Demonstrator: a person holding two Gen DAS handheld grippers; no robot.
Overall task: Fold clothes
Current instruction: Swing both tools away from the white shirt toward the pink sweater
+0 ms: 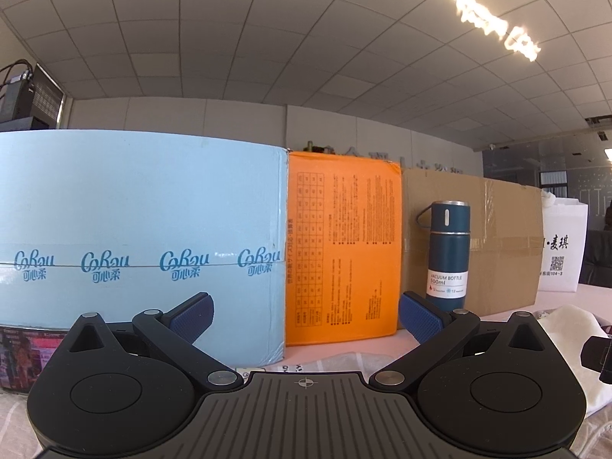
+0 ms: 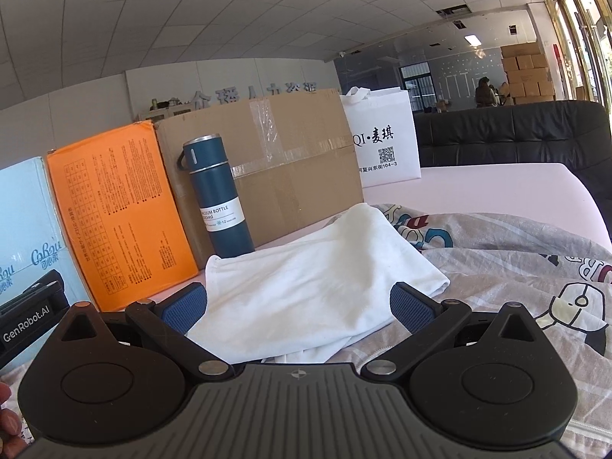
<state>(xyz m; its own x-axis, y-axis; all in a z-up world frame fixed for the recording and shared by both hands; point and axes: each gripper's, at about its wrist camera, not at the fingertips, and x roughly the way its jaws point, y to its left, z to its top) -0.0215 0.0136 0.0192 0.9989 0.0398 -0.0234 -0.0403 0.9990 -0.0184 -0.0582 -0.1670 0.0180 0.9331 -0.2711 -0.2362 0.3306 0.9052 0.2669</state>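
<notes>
A folded white garment (image 2: 306, 287) lies on the patterned sheet (image 2: 516, 279) in the right wrist view, just ahead of my right gripper (image 2: 302, 306), which is open and empty with its blue pads on either side of the cloth's near end. In the left wrist view my left gripper (image 1: 306, 317) is open and empty, facing the boxes. The white garment (image 1: 570, 329) shows at its far right, beside part of the other gripper (image 1: 596, 355).
A row stands at the back of the table: a light blue box (image 1: 141, 237), an orange box (image 1: 344, 248), a cardboard box (image 2: 275, 160), a white bag (image 2: 386, 145). A dark blue vacuum bottle (image 2: 220, 199) stands before the cardboard. A black sofa (image 2: 516, 134) is behind.
</notes>
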